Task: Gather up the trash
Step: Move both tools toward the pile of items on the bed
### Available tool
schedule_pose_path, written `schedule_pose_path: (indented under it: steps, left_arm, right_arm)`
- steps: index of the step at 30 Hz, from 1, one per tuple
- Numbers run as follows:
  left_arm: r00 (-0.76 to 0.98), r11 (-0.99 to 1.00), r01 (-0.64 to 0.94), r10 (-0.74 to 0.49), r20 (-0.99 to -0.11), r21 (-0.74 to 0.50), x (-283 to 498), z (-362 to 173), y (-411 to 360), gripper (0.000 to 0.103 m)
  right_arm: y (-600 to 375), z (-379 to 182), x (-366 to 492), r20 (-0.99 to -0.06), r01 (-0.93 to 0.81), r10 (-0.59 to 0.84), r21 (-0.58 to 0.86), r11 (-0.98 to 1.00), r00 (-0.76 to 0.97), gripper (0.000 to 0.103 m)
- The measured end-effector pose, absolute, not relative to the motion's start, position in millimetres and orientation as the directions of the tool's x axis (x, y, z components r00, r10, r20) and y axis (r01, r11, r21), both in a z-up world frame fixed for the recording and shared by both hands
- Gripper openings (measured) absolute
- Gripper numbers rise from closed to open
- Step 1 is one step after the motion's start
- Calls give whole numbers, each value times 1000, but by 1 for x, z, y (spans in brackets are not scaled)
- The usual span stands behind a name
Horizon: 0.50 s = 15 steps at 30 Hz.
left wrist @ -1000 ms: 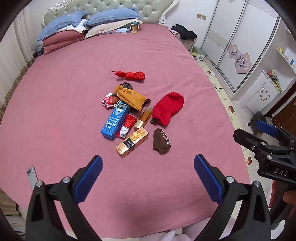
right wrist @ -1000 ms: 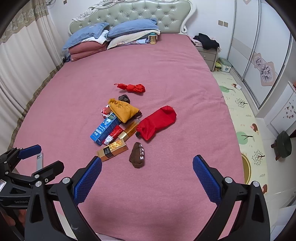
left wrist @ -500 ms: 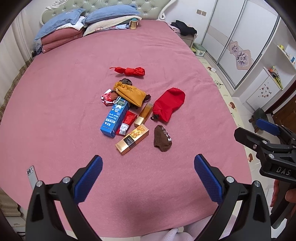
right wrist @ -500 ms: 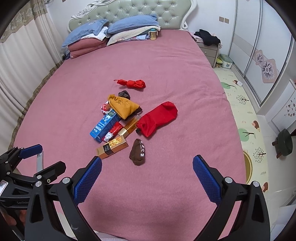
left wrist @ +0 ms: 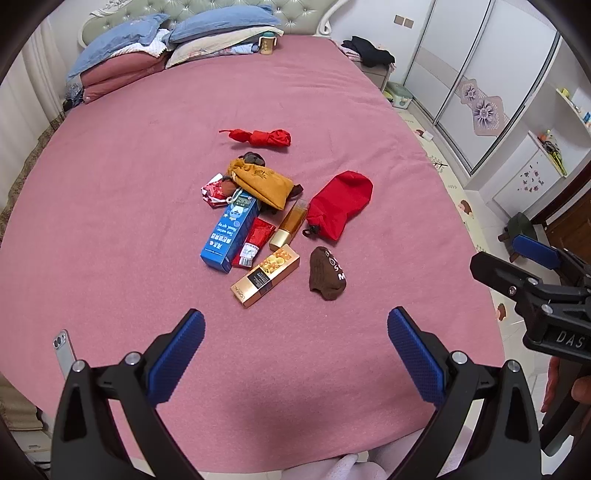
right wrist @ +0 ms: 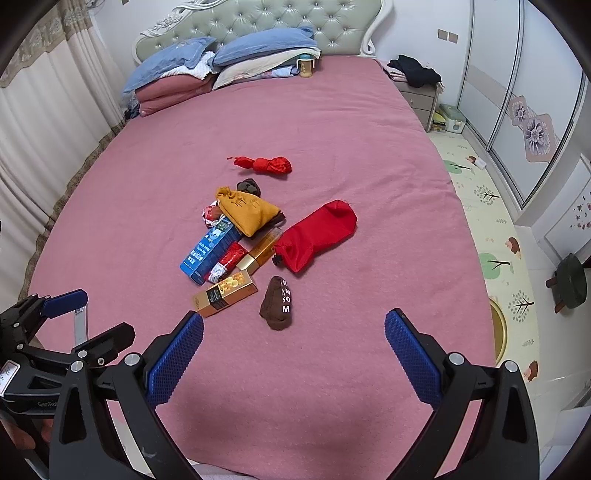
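Note:
A pile of items lies mid-bed: a blue box [left wrist: 231, 236] [right wrist: 210, 249], a gold box [left wrist: 265, 277] [right wrist: 225, 293], a red packet [left wrist: 255, 242], an amber bottle [left wrist: 290, 225], a mustard pouch [left wrist: 262, 182] [right wrist: 247, 210], a crumpled red wrapper [left wrist: 213, 192], a red bag [left wrist: 341, 203] [right wrist: 316, 232], a brown sock [left wrist: 328, 273] [right wrist: 277, 302] and a red cloth bundle [left wrist: 260, 136]. My left gripper [left wrist: 295, 354] is open and empty over the bed's near edge. My right gripper [right wrist: 293, 354] is open and empty, to its right.
The pink bed [left wrist: 129, 147] has pillows [left wrist: 207, 26] and a cup [left wrist: 267, 38] at the headboard. A phone [left wrist: 62, 350] lies near the front left edge. A nightstand with dark clothes [right wrist: 417, 77], wardrobes and a stool [right wrist: 570, 280] stand on the right.
Both grippers have moved slightly forward toward the pile, which now sits a little lower and nearer in both views. Both stay open.

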<state>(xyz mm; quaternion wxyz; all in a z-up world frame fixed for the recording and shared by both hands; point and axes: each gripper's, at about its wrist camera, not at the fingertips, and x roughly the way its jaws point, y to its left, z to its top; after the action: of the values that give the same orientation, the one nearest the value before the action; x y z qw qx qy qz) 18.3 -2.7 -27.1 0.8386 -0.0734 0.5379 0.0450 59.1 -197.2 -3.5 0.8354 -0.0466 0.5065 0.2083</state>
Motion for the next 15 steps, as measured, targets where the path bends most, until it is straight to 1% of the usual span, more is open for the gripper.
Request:
schedule_pose_path:
  steps: [15]
  left_arm:
    - [388, 984, -166, 6, -921, -64, 35, -48, 6, 99]
  right_arm:
    - [-193, -28, 74, -895, -383, 283, 141, 913, 345, 95]
